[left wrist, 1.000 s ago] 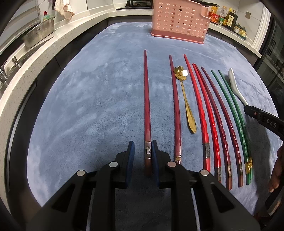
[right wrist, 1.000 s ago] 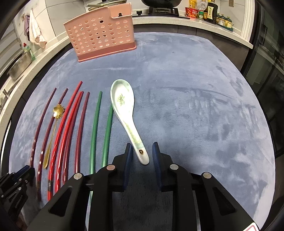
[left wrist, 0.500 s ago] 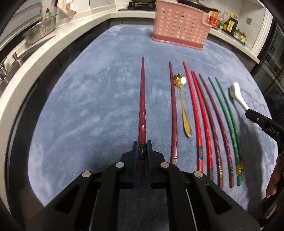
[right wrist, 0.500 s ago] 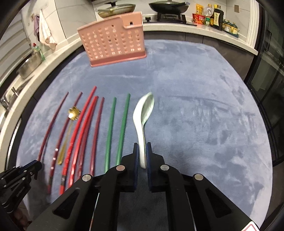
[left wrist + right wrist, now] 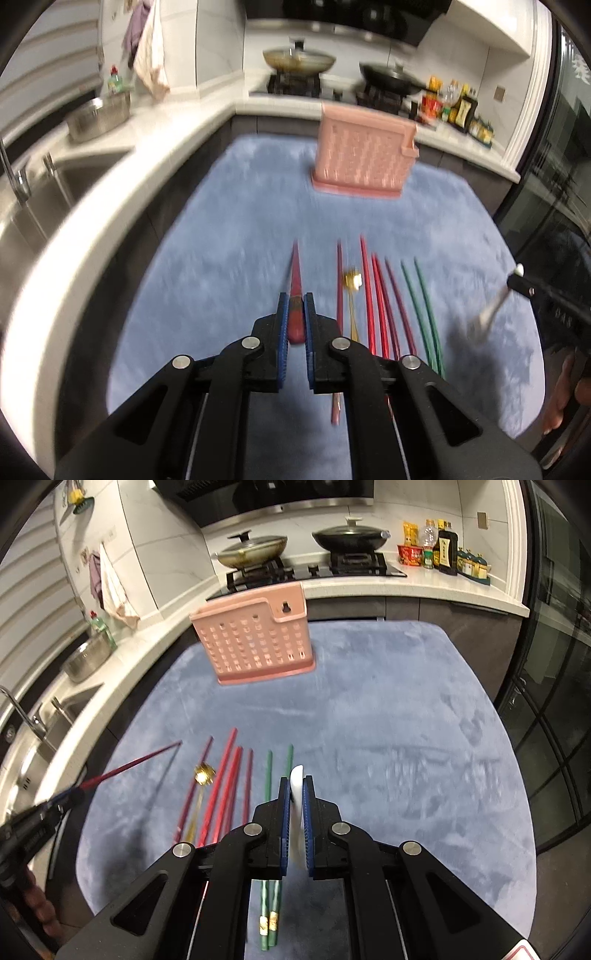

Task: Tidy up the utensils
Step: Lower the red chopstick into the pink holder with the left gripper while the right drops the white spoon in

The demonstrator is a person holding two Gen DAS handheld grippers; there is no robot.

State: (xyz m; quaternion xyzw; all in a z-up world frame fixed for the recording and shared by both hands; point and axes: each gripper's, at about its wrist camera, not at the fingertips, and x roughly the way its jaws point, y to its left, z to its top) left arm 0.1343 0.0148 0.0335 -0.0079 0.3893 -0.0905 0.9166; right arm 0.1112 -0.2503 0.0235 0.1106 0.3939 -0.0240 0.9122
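— Two views; what does the left wrist one show?

— The left gripper [image 5: 294,314] has its jaws clamped on a dark red chopstick [image 5: 295,273], lifted off the blue-grey plush mat [image 5: 229,258] and pointing toward the pink perforated plastic utensil holder [image 5: 364,162] standing at the mat's far end. Nearer than the holder, on the mat, lie more red chopsticks [image 5: 371,295], a gold flower-headed spoon [image 5: 352,291] and two green chopsticks [image 5: 419,302]. This view is blurred.

— And the other gripper?

— In the right wrist view, the right gripper [image 5: 295,805] has its jaws closed on a white ceramic spoon [image 5: 296,786], held edge-on above the mat [image 5: 388,720], the holder [image 5: 258,642] well beyond it. The green chopsticks [image 5: 268,775] lie just left of the spoon; the red ones [image 5: 229,775] and gold spoon [image 5: 204,773] lie further left. The lifted chopstick [image 5: 140,762] slants up from the left gripper [image 5: 72,797].
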